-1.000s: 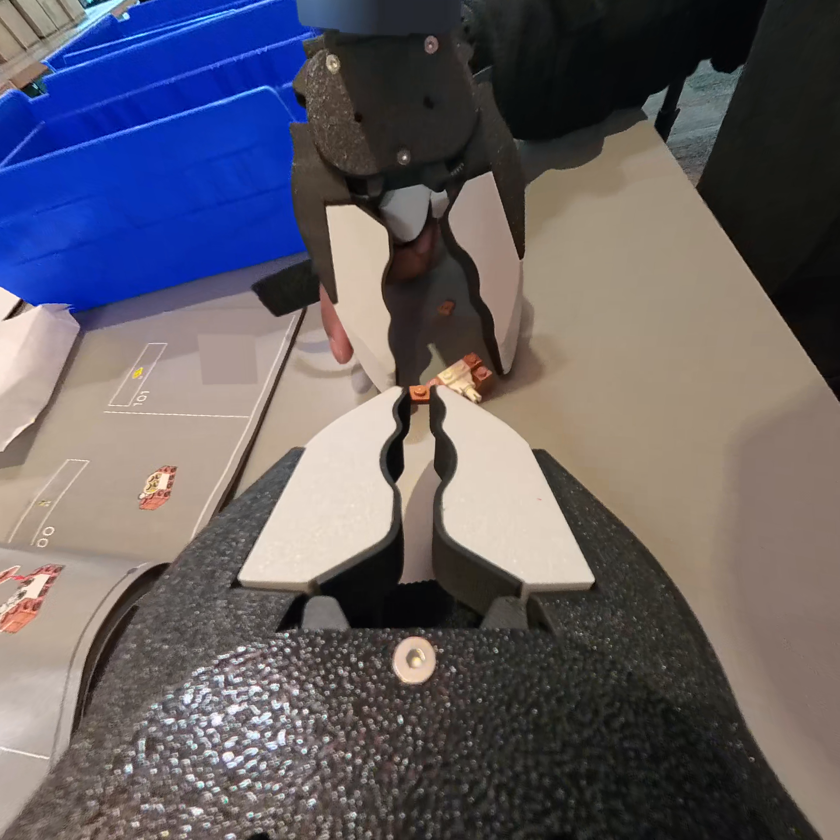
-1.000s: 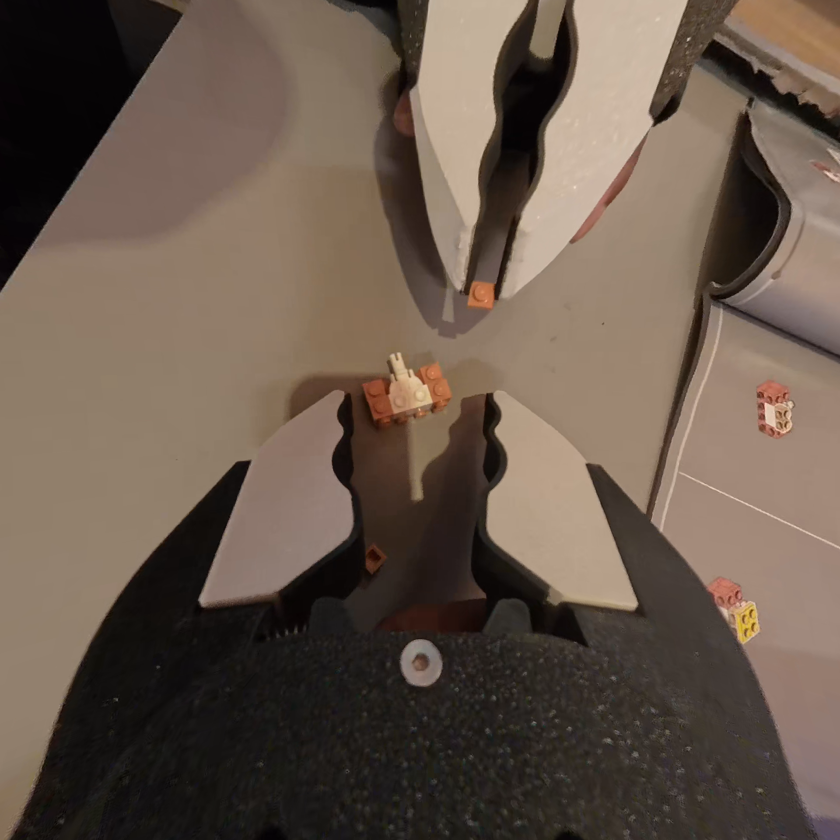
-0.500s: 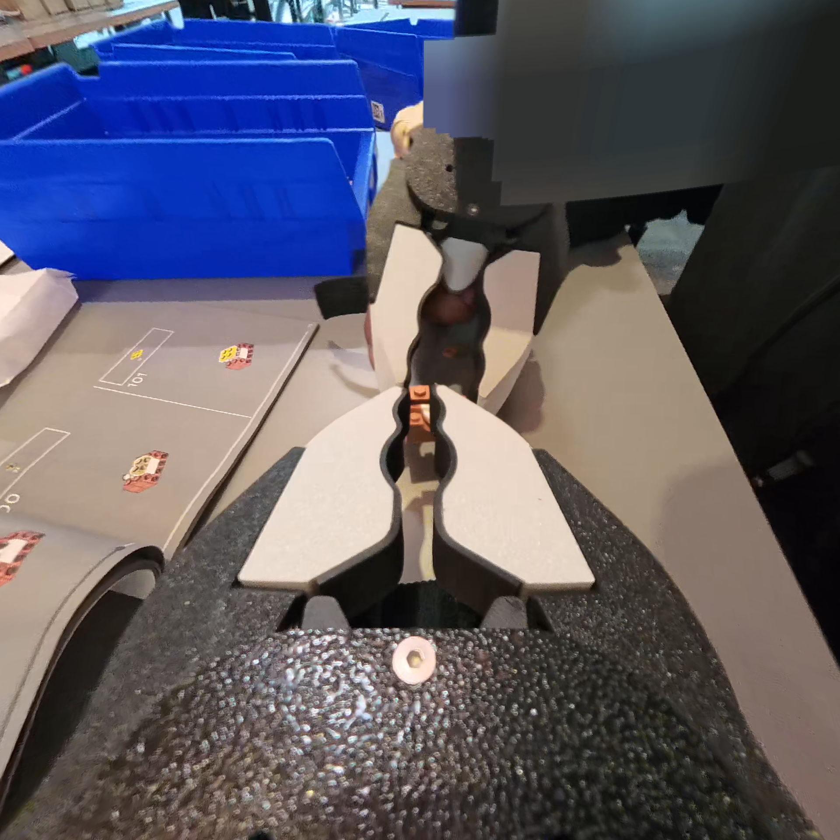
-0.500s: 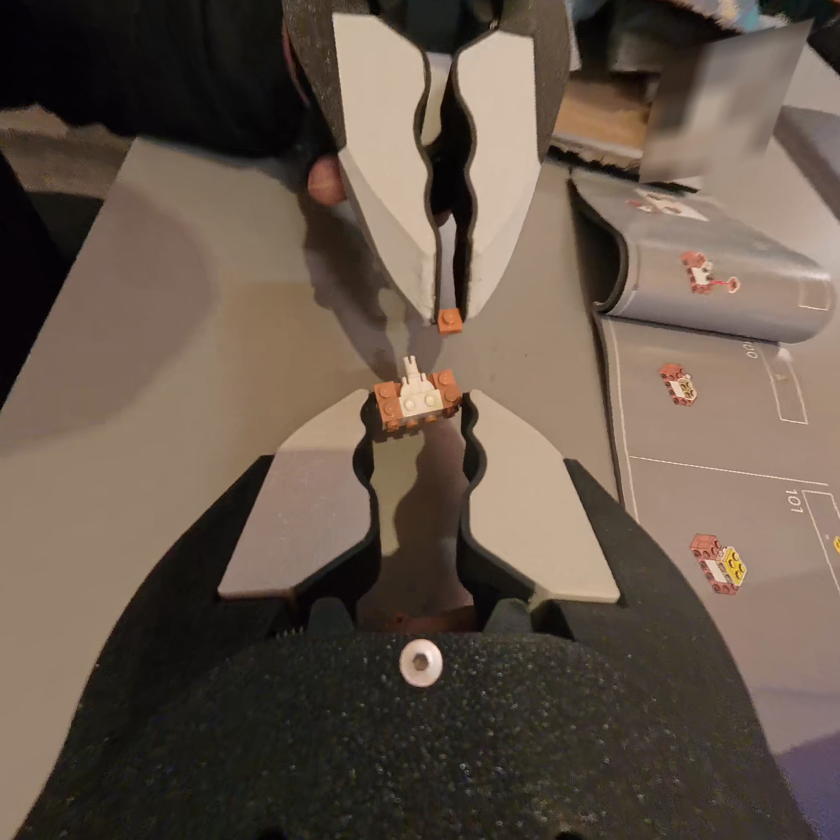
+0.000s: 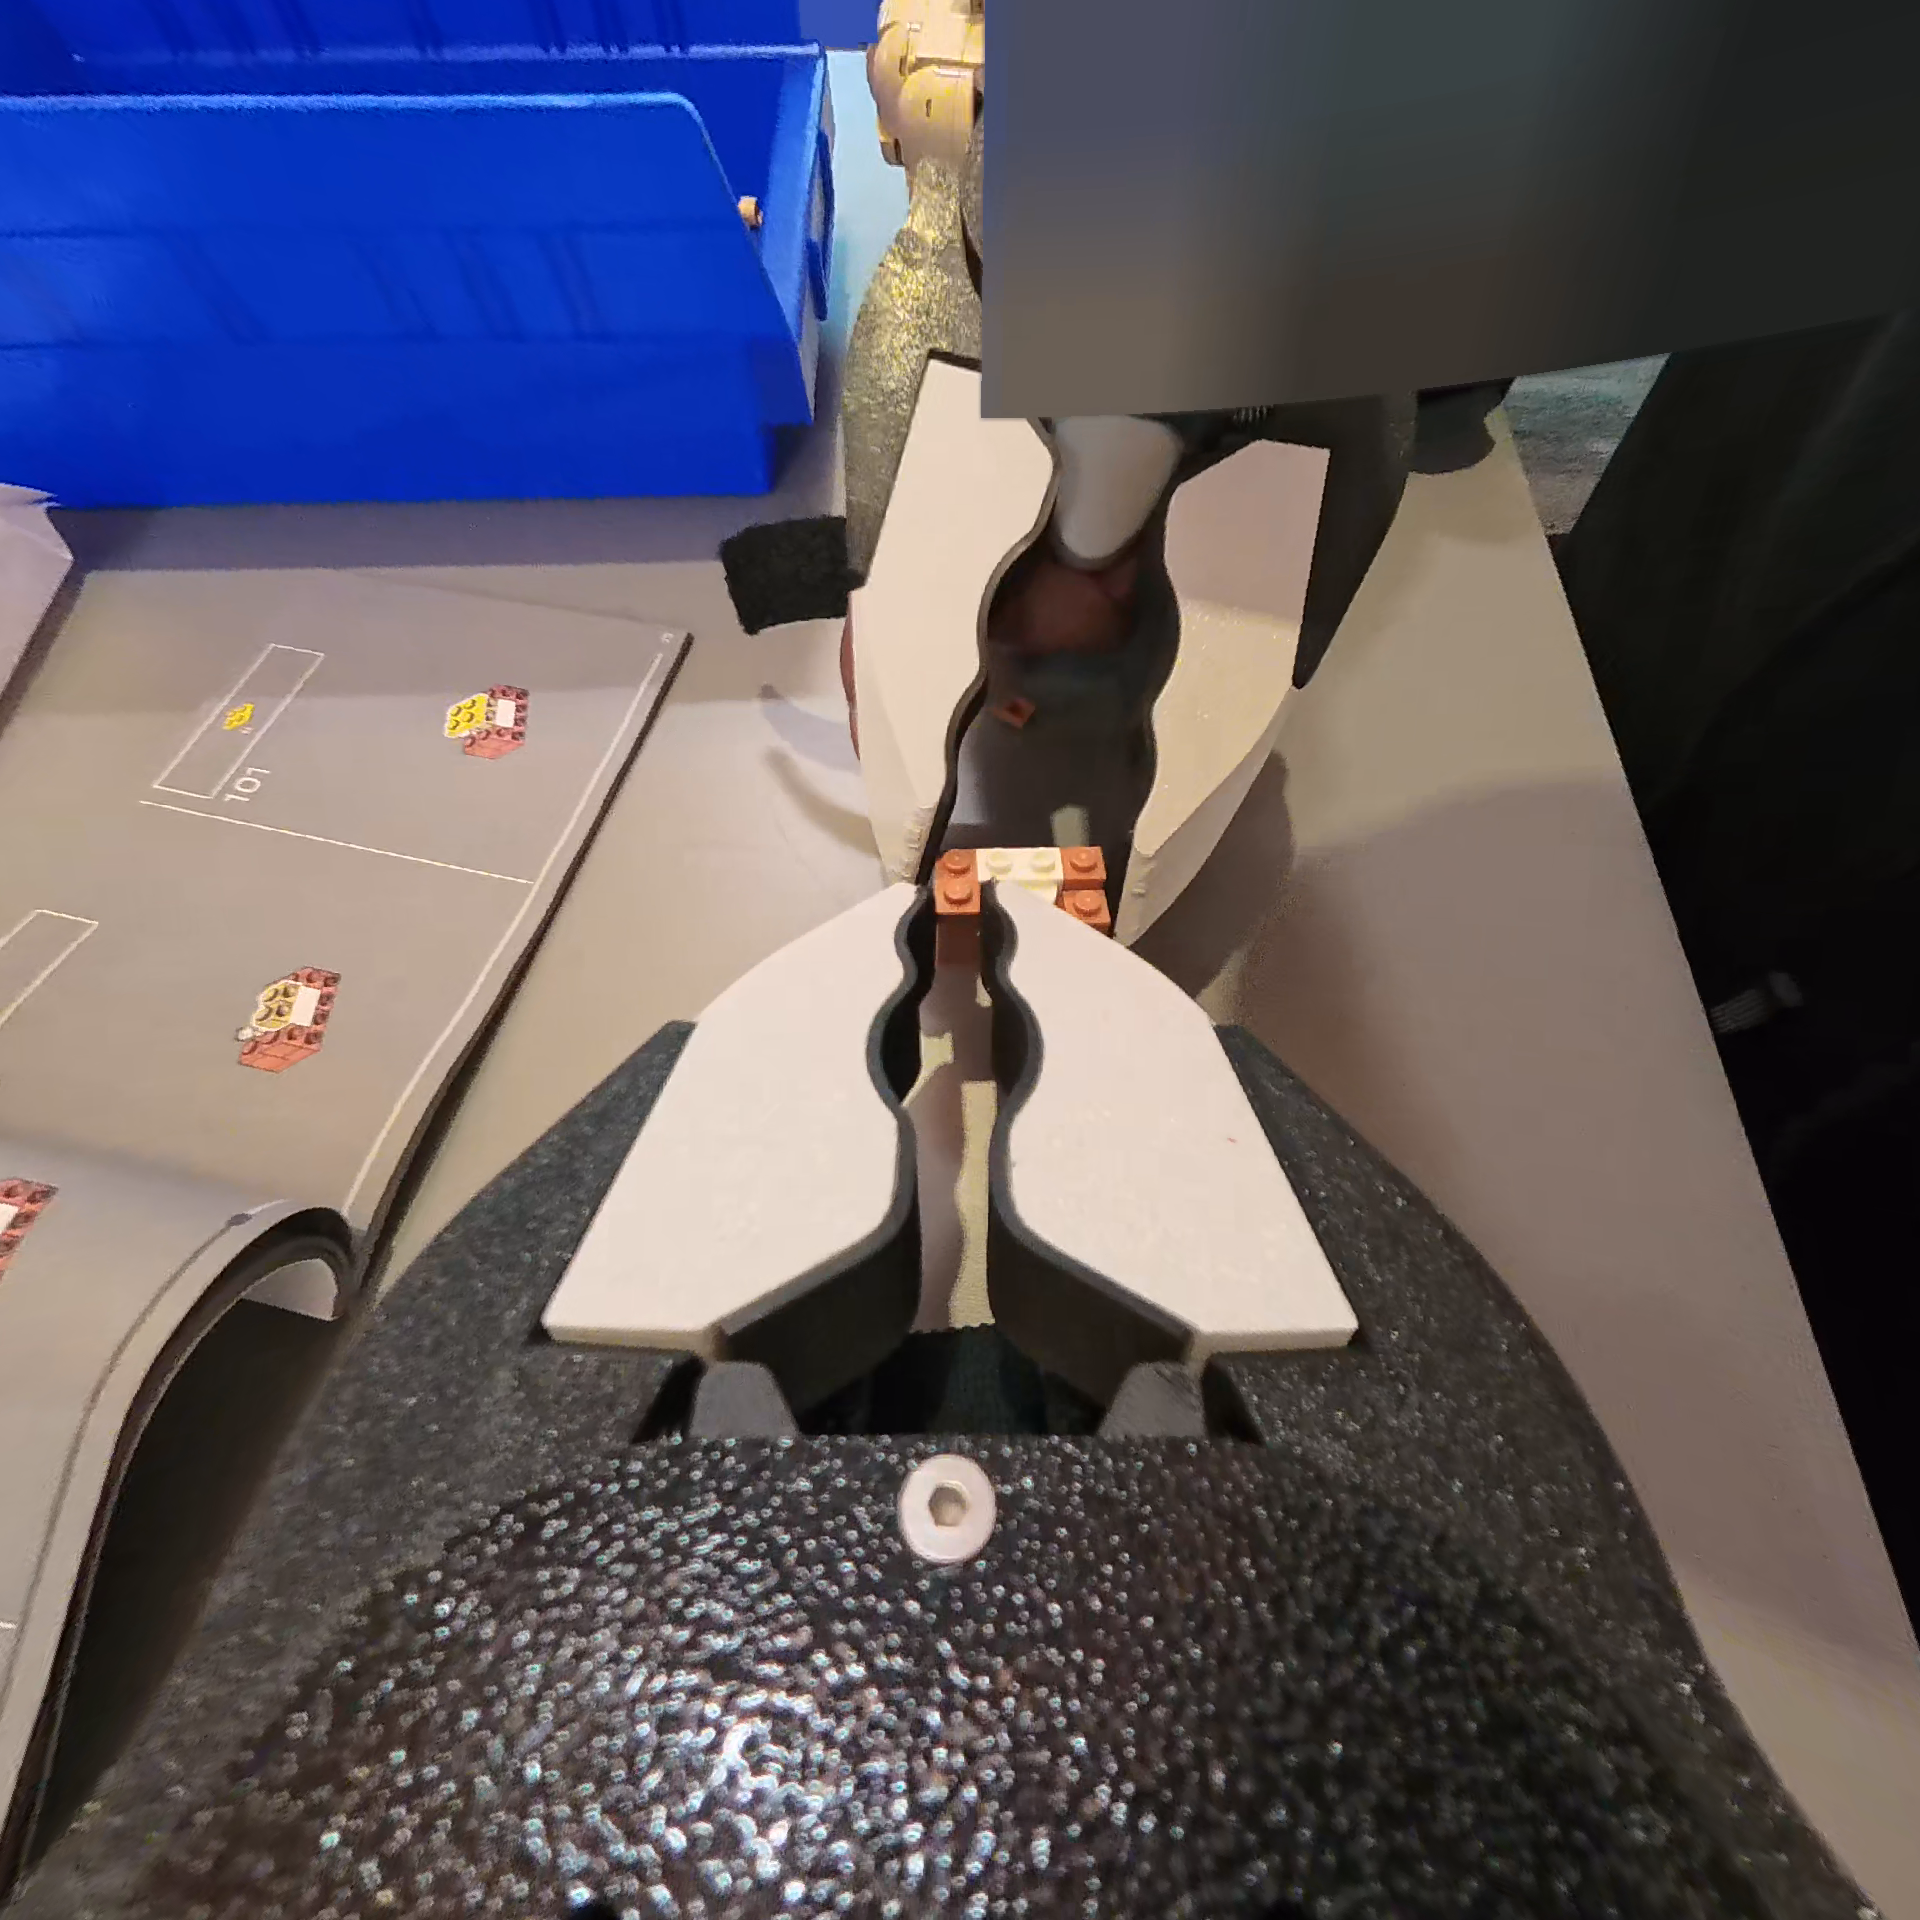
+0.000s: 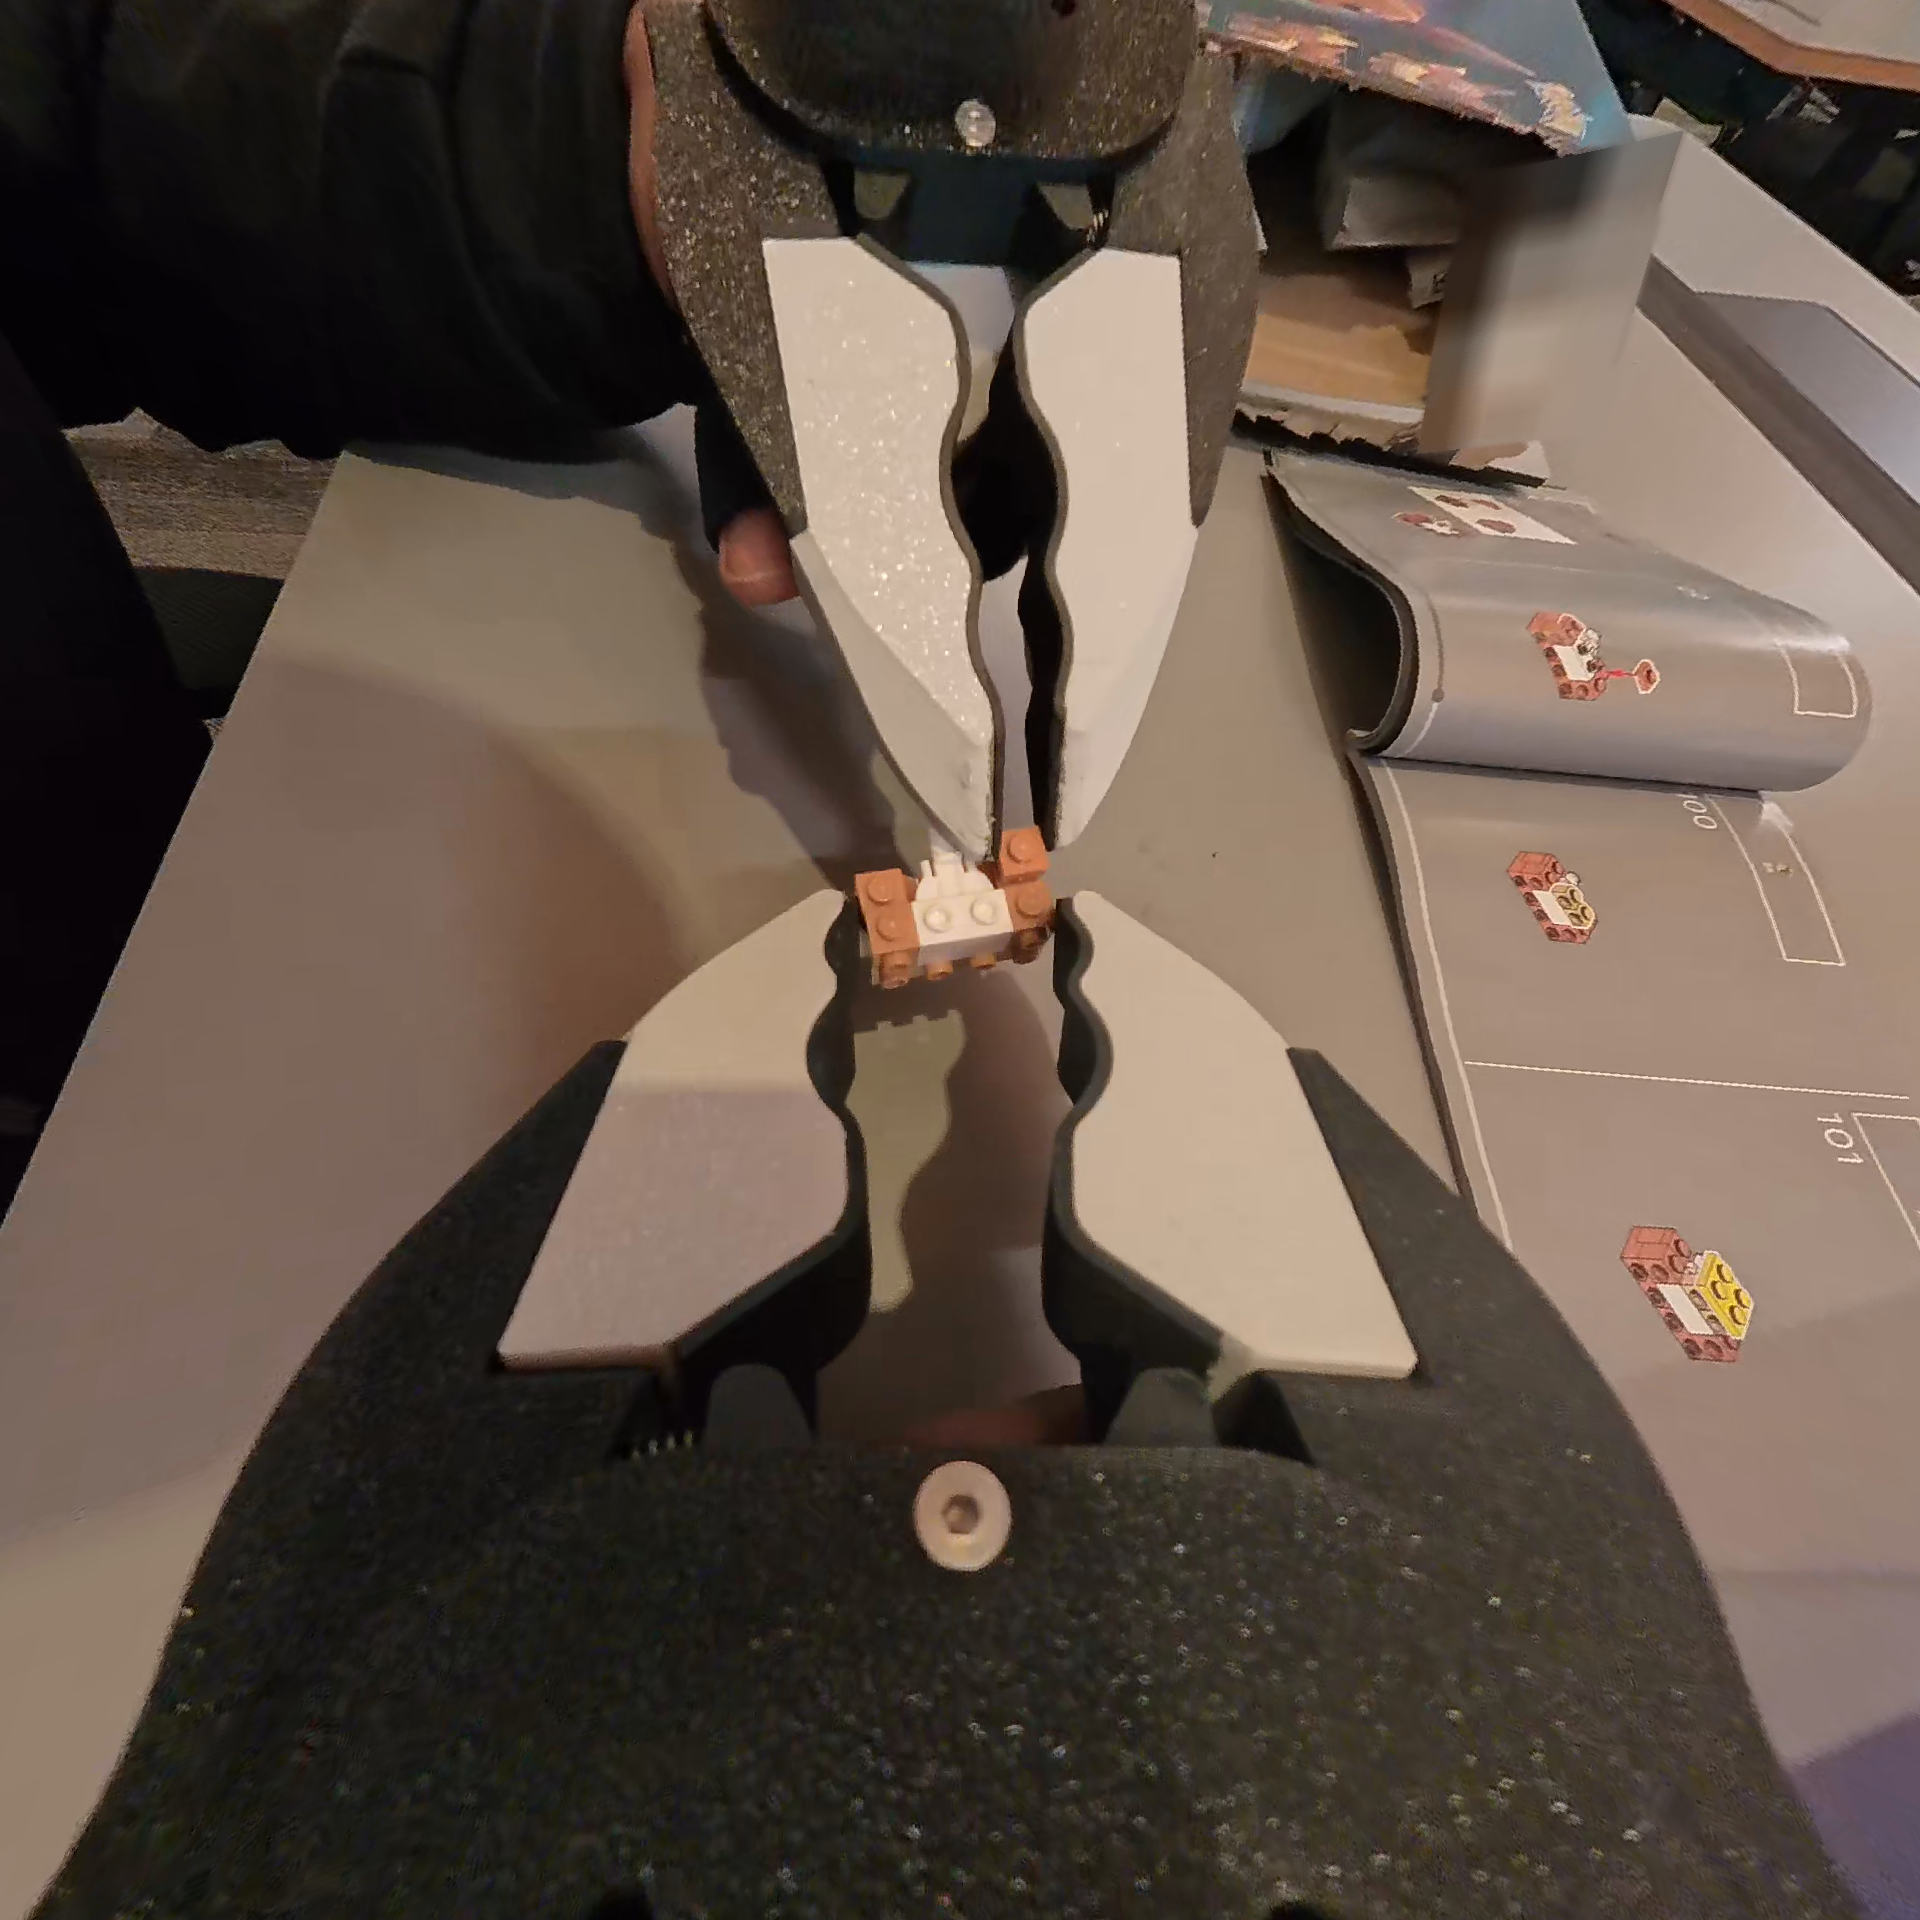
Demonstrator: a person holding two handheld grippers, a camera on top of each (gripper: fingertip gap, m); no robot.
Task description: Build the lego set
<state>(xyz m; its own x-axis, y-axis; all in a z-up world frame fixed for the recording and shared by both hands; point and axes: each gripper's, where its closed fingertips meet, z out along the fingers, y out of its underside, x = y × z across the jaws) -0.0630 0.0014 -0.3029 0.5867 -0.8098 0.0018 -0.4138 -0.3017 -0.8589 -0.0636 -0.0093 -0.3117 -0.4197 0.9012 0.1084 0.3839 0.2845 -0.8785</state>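
Note:
My right gripper is shut on a small brown-and-white brick assembly, its pads pressing on the two ends, a little above the grey table. My left gripper comes in from the opposite side, shut on a small brown brick that sits against the assembly's far right corner. In the left wrist view the small brown brick is pinched between my left gripper's tips. The assembly lies just beyond, between the fingers of the right gripper.
Blue bins stand at the back left. An open grey instruction booklet lies beside the grippers and also shows in the right wrist view. A loose small brown piece lies on the table. A torn cardboard box is behind. Both grippers' tips are close together, under 4 cm apart.
My right gripper closed on the assembly, which lay on the table, and raised it. My left gripper brought its small brown brick down to the assembly's corner.

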